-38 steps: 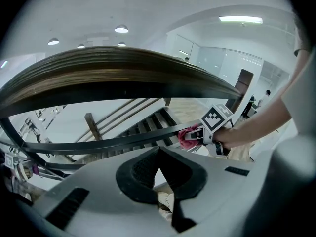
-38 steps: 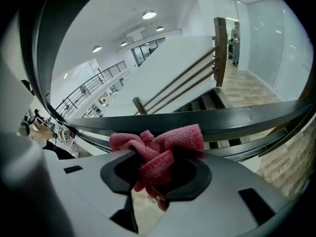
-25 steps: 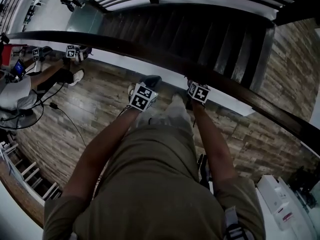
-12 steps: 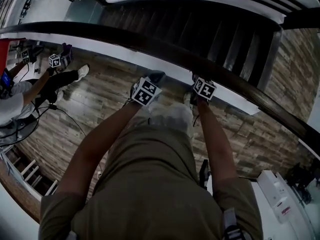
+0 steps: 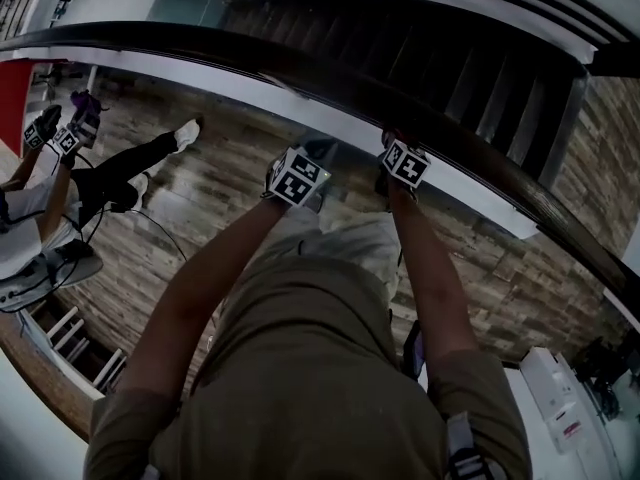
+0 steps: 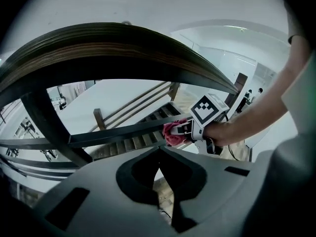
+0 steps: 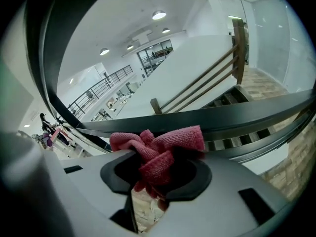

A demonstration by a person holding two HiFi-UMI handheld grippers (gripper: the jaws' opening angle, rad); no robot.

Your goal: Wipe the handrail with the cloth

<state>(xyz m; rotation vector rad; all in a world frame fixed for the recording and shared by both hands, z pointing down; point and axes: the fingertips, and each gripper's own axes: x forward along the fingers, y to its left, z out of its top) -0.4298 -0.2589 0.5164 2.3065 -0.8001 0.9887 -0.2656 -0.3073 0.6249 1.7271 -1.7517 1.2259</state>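
— How do the arms sit?
— Both forearms reach from the frame's bottom to mid-frame, side by side. The left gripper (image 6: 159,152) has its fingers together, empty.
— And the cloth (image 7: 163,144)?
— Clamped in the right gripper's (image 7: 157,169) fingers — bunched at the dark bar (image 6: 118,135) beneath the handrail (image 5: 300,68).

cloth (image 7: 159,151): pinkish red | handrail (image 5: 250,54): dark brown | floor (image 5: 220,180): grey-brown wood planks | shirt (image 5: 300,368): olive
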